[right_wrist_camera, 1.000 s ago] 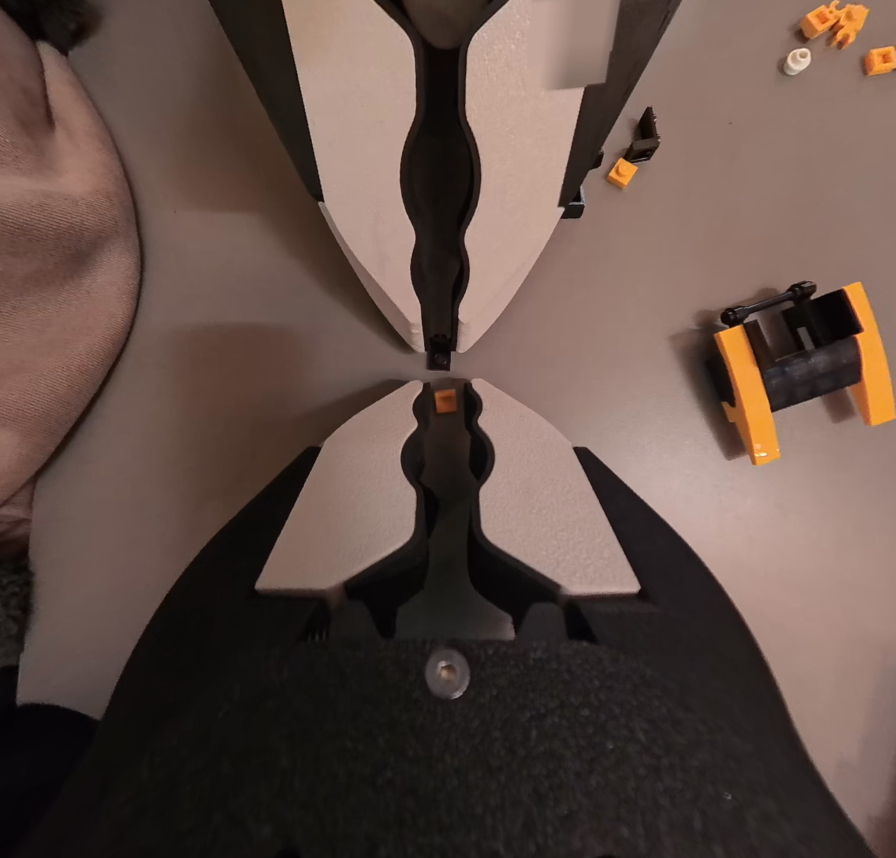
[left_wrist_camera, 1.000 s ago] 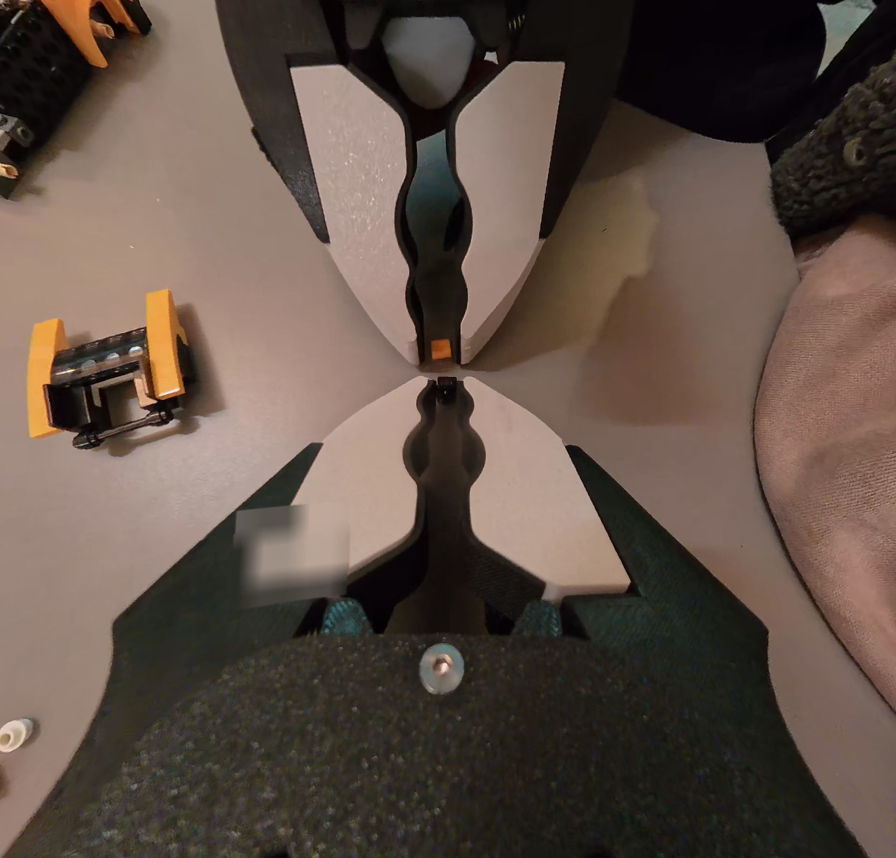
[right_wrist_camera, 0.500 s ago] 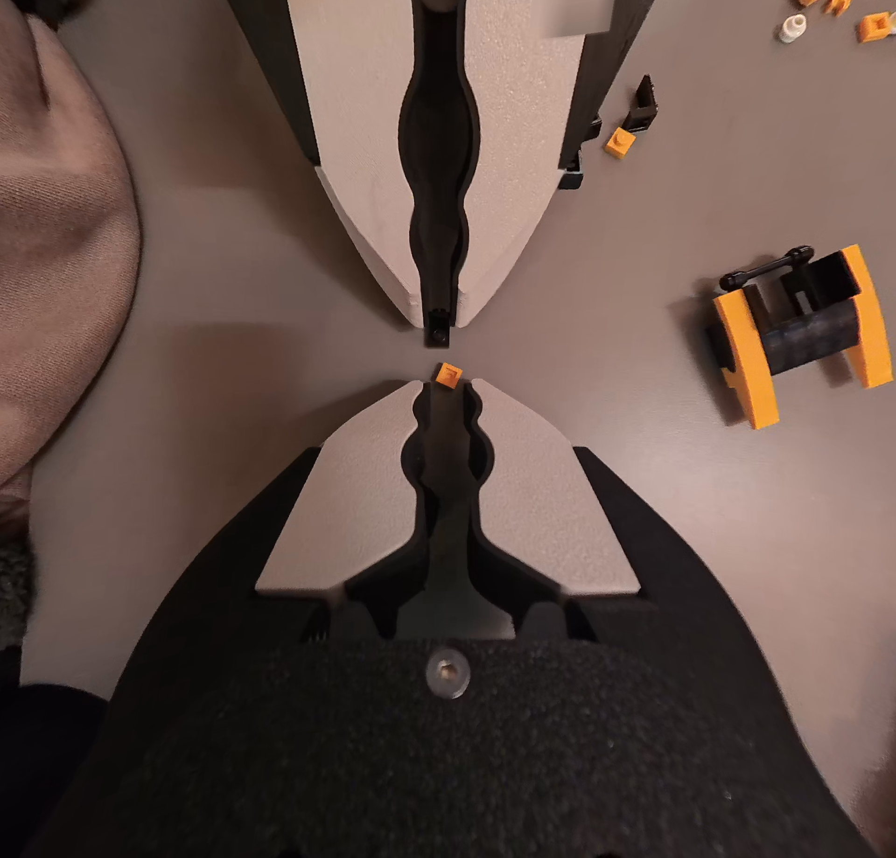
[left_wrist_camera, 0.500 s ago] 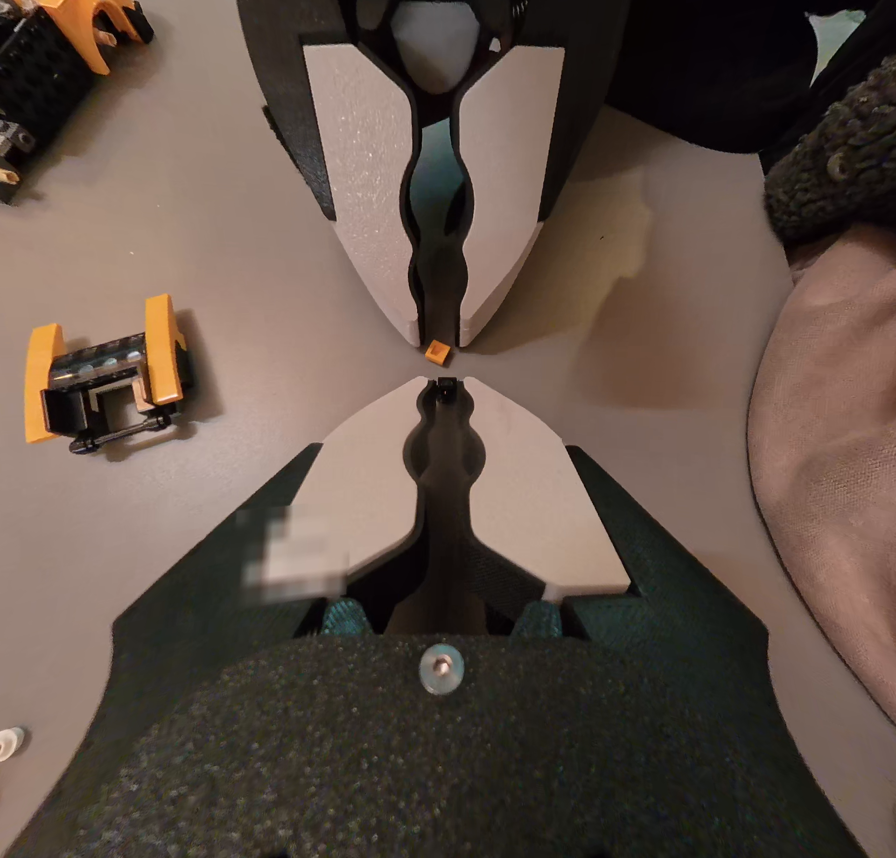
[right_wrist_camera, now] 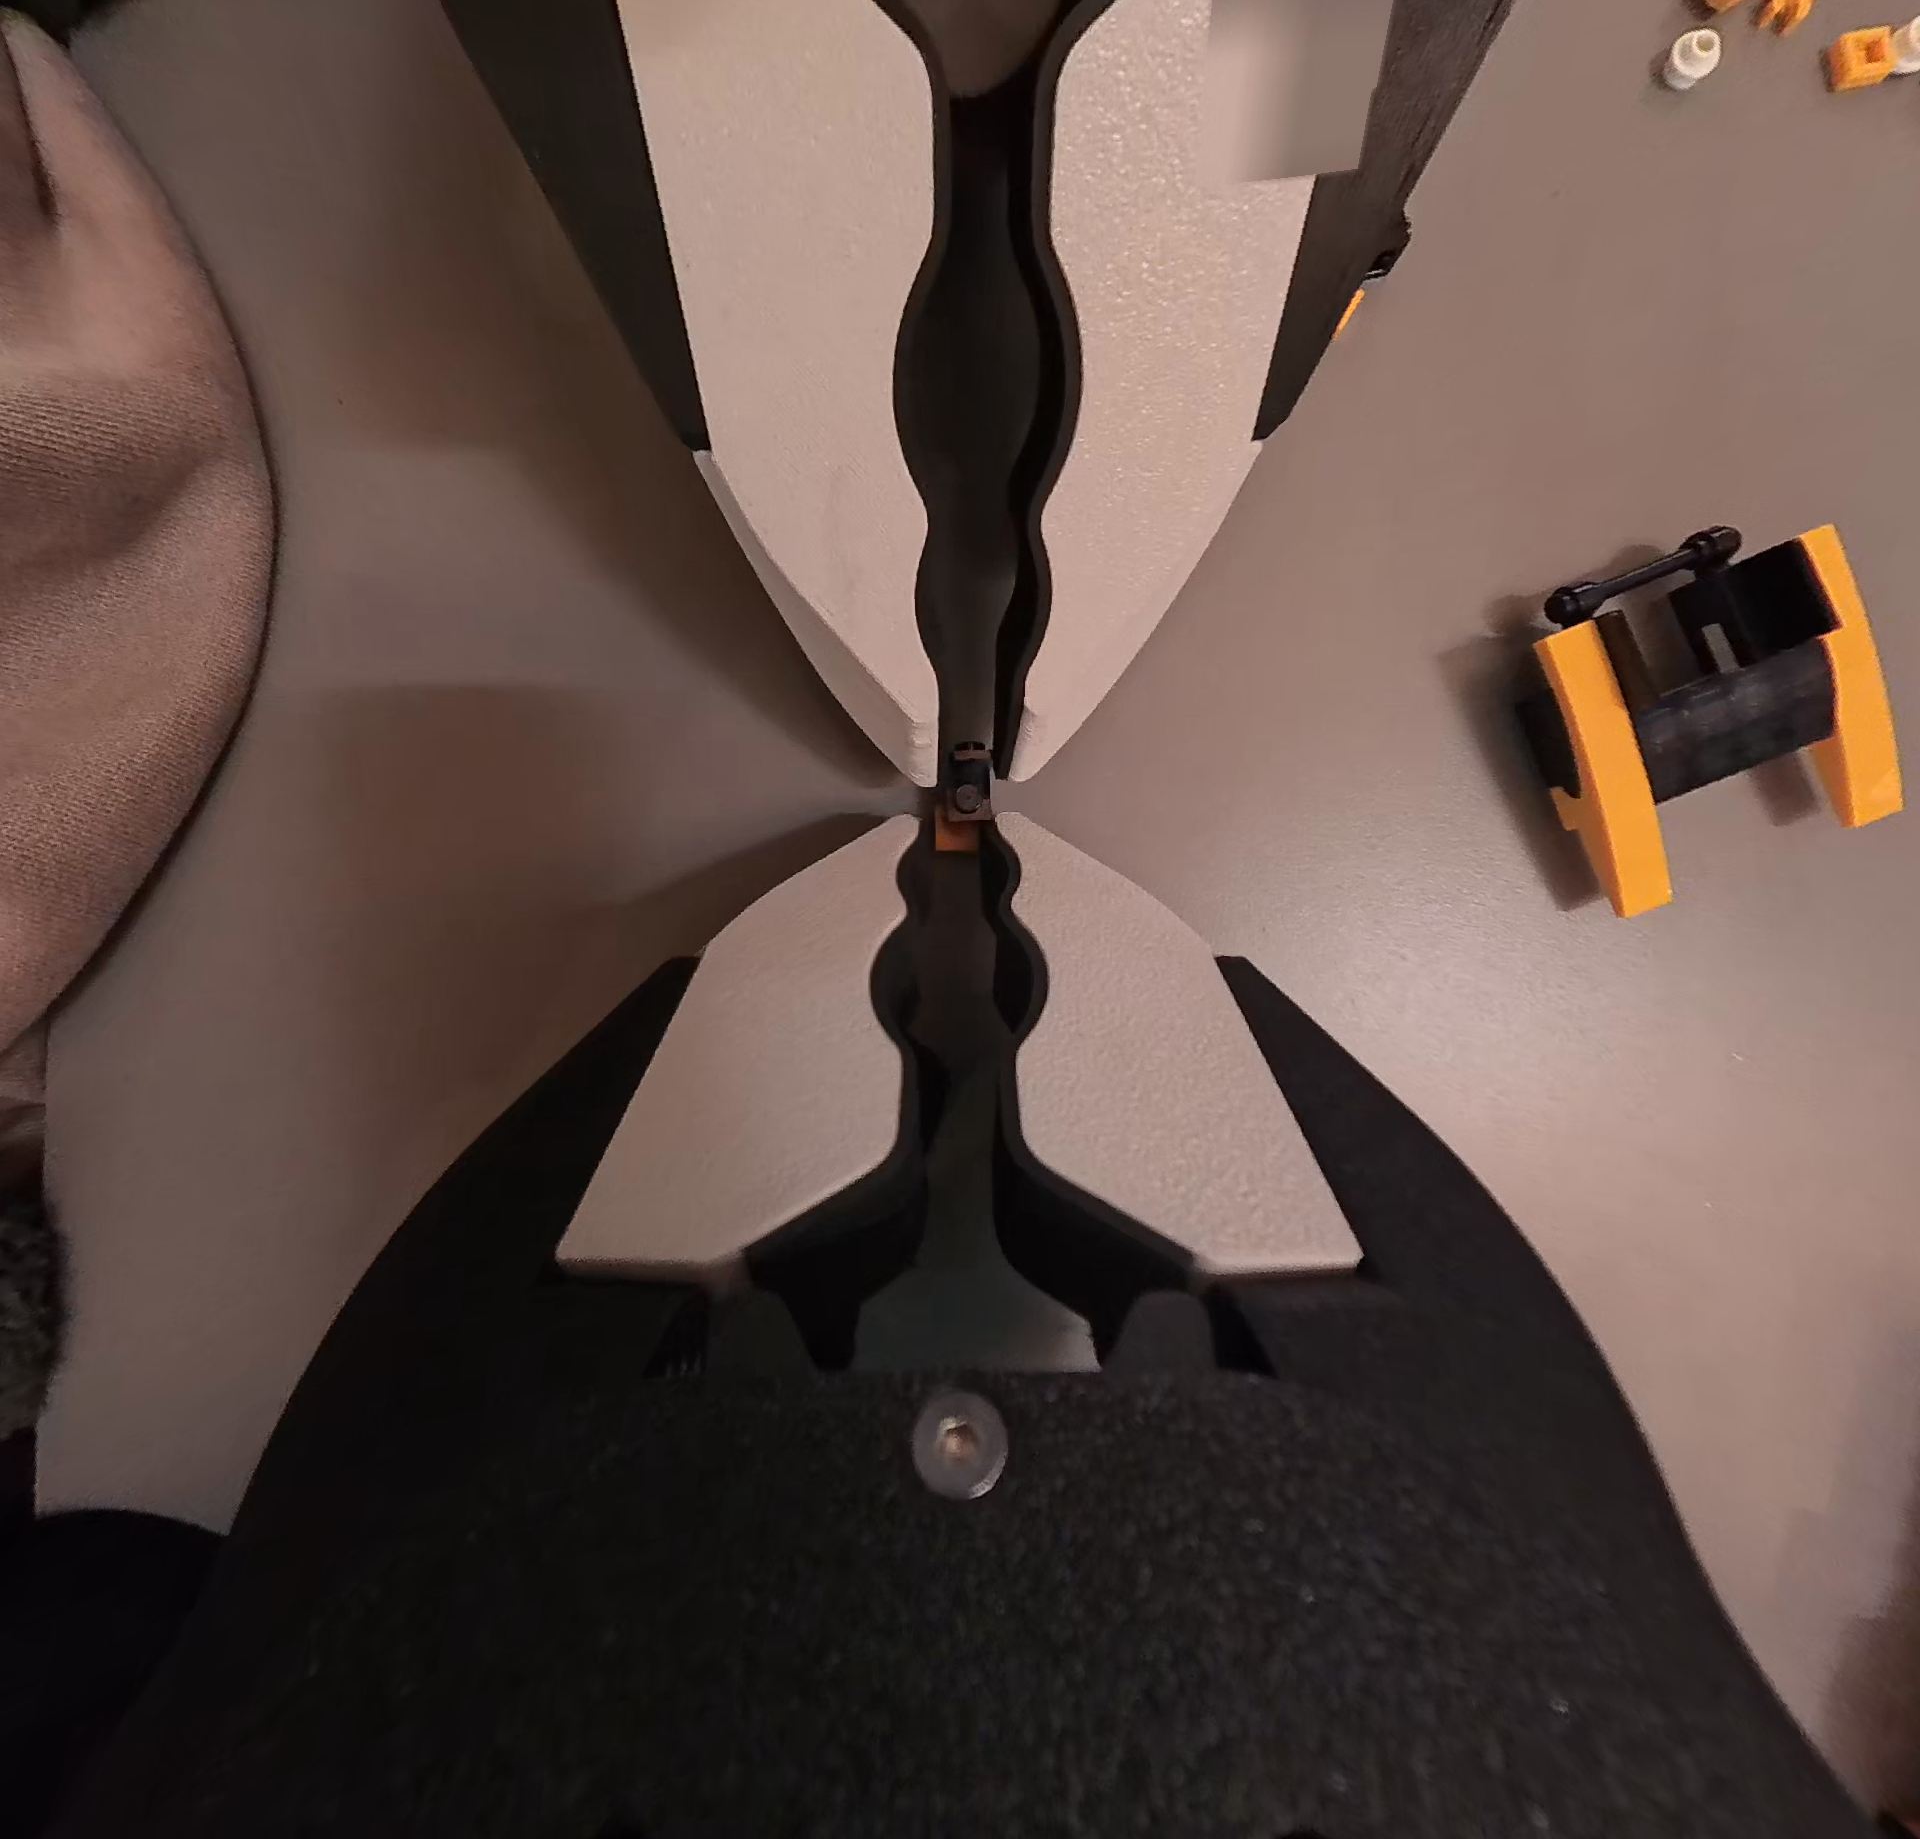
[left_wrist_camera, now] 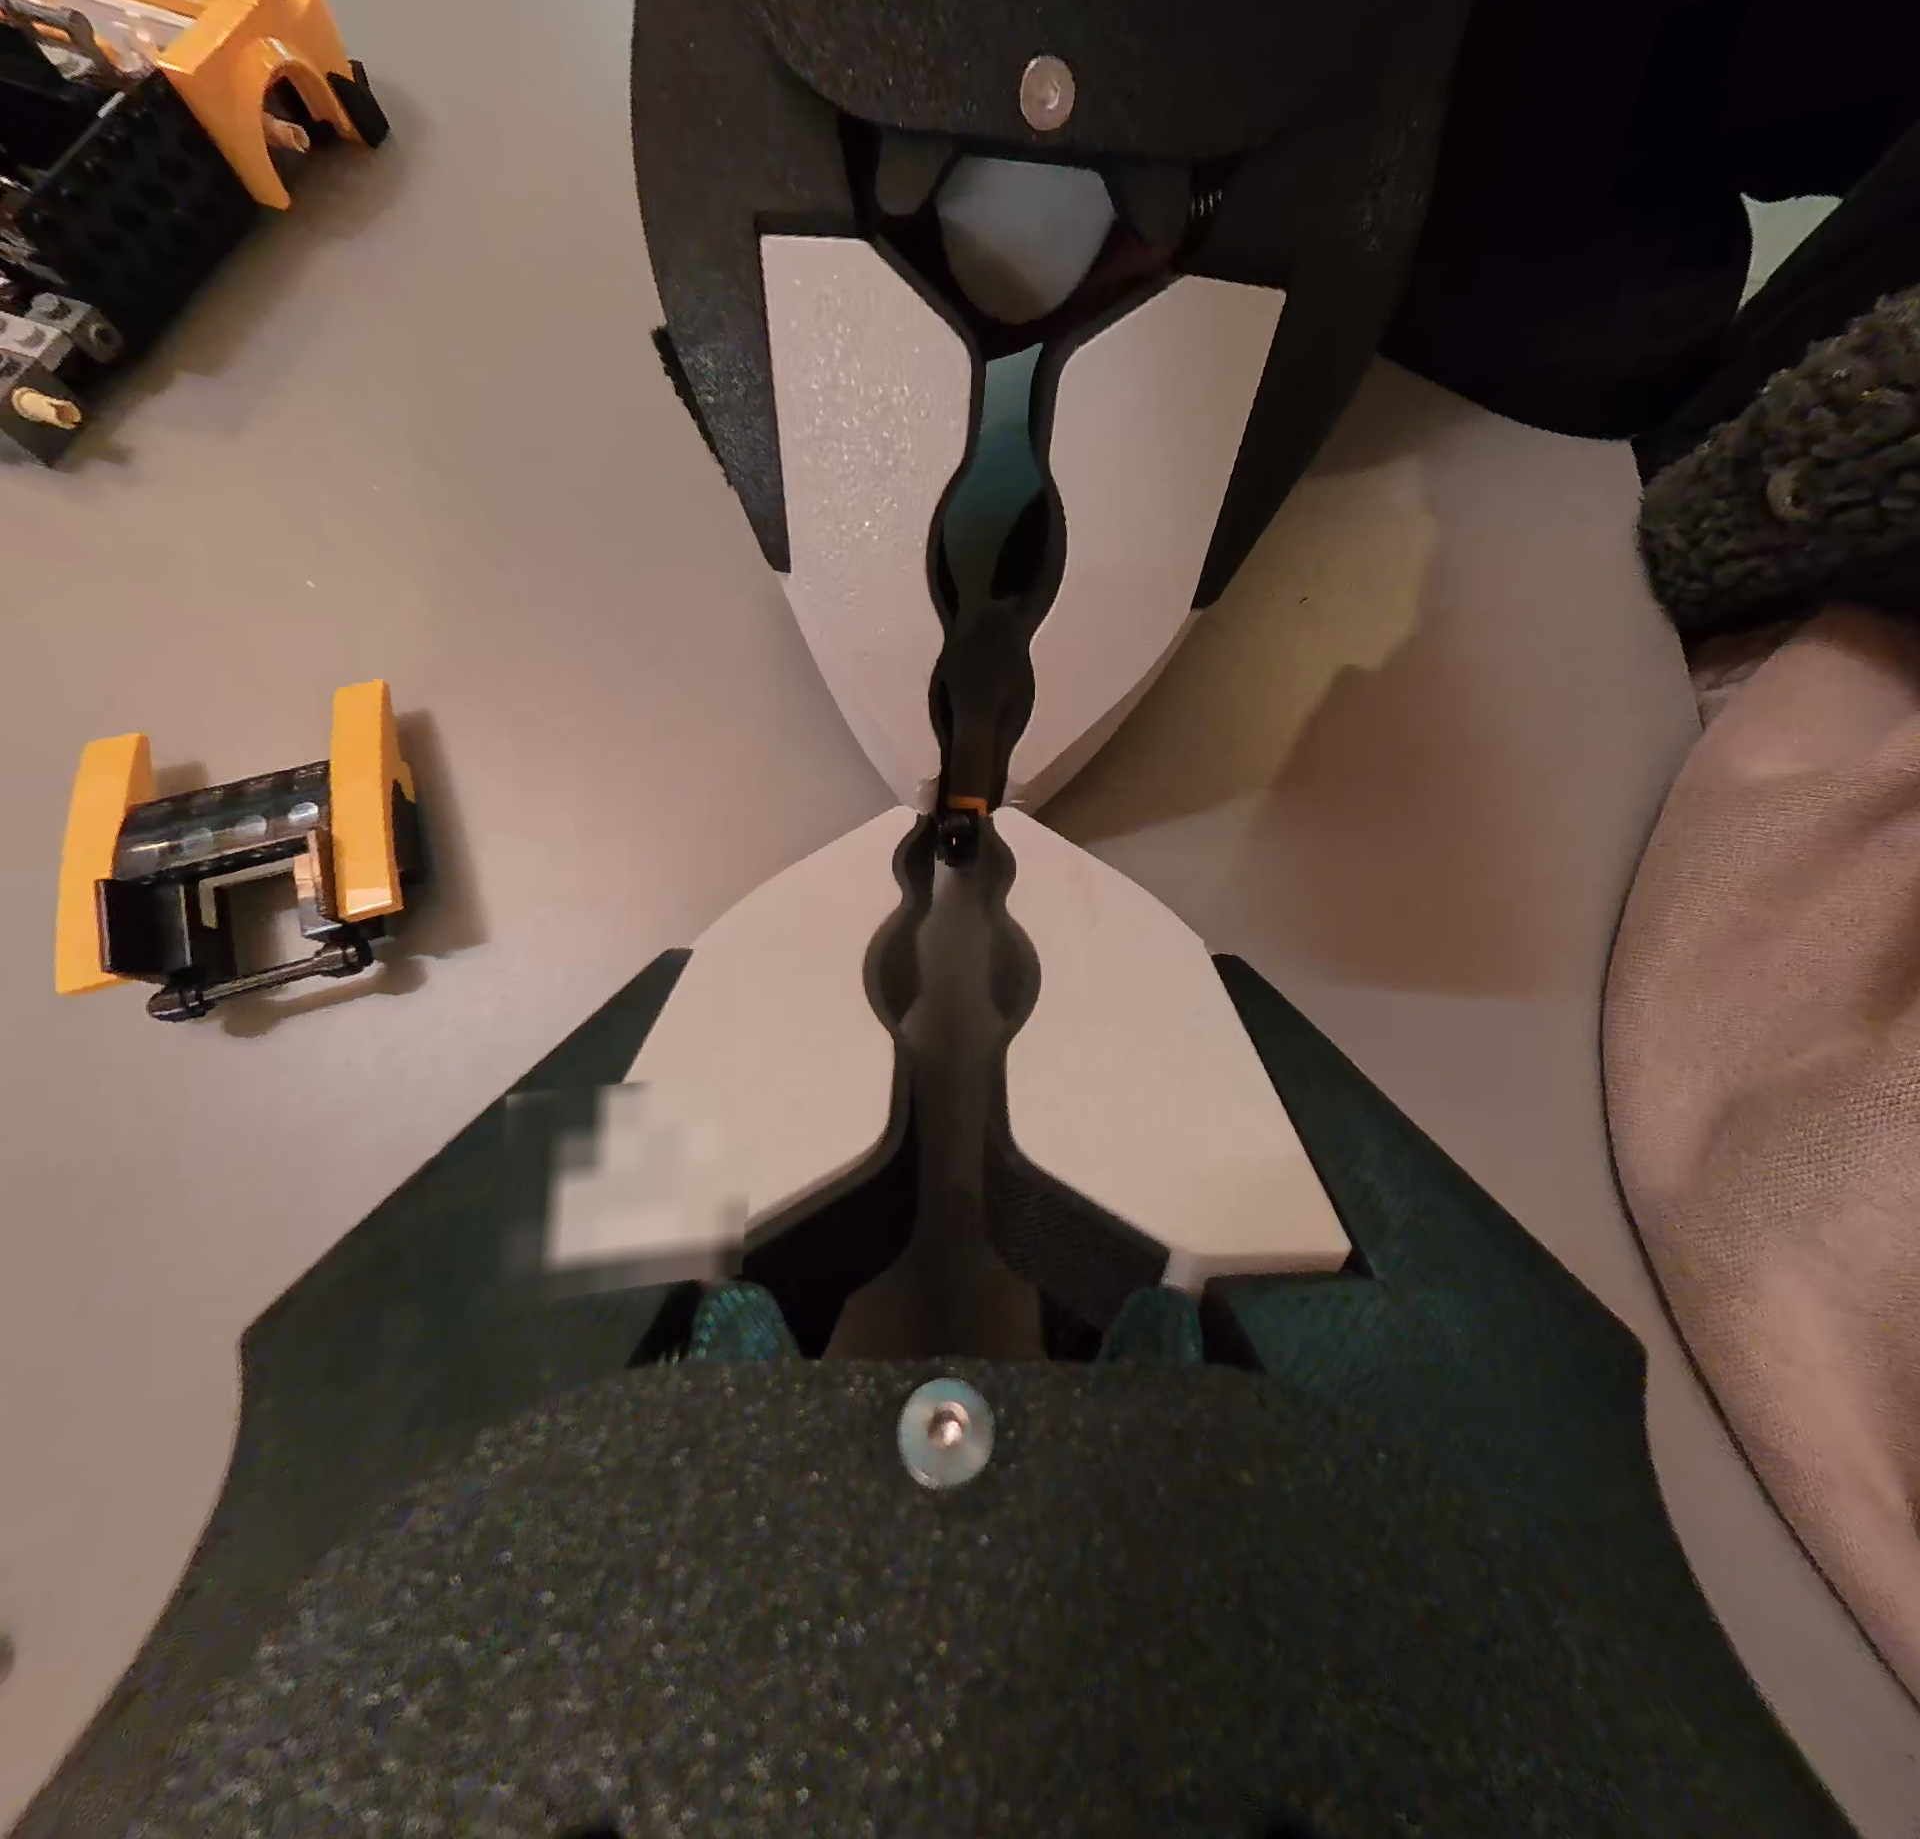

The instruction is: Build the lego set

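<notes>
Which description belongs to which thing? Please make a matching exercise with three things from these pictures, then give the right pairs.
Things:
1. left gripper
2. right gripper
3. orange-and-black assembly

States:
A. lies on the table, untouched
B. shut on the small orange piece
C. shut on the small black piece

Pairs: 1-C, 2-B, 3-A

Grey table (left_wrist_camera: 540, 563) fills the scene. Pinkish-beige fabric (left_wrist_camera: 1766, 1062) lies on the table's right edge in left wrist view, dark knit sleeve (left_wrist_camera: 1787, 480) just above it, touching. Same fabric (right_wrist_camera: 114, 542) at the table's left edge in right wrist view.
</notes>
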Demonstrator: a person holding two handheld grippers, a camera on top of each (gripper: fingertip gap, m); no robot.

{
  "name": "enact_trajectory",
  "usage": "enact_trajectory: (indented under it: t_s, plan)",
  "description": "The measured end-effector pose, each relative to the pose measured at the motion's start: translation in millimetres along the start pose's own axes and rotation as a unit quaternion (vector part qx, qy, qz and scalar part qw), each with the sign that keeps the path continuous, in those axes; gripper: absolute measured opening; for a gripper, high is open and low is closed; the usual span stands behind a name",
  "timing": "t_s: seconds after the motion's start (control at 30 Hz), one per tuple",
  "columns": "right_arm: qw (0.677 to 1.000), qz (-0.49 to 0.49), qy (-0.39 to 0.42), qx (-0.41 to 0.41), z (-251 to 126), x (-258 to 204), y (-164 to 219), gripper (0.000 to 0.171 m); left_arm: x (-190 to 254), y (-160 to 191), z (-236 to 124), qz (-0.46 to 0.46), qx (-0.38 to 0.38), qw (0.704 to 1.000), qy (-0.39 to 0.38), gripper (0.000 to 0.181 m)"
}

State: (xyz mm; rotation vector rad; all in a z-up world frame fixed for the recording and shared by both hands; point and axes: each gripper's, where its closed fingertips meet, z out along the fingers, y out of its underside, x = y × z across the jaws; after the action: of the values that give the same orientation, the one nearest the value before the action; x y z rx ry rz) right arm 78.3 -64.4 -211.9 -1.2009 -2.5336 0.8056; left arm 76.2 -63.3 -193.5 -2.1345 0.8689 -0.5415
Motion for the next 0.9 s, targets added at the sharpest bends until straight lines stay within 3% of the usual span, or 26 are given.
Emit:
enact_trajectory:
  t_s: [0.9]
  plan:
    - [1.000, -0.001, 0.015, 0.011, 0.3, 1.6, -9.2, 0.011, 1.3, 9.0, 1.5, 0.007, -0.028, 1.000, -0.006, 0.008]
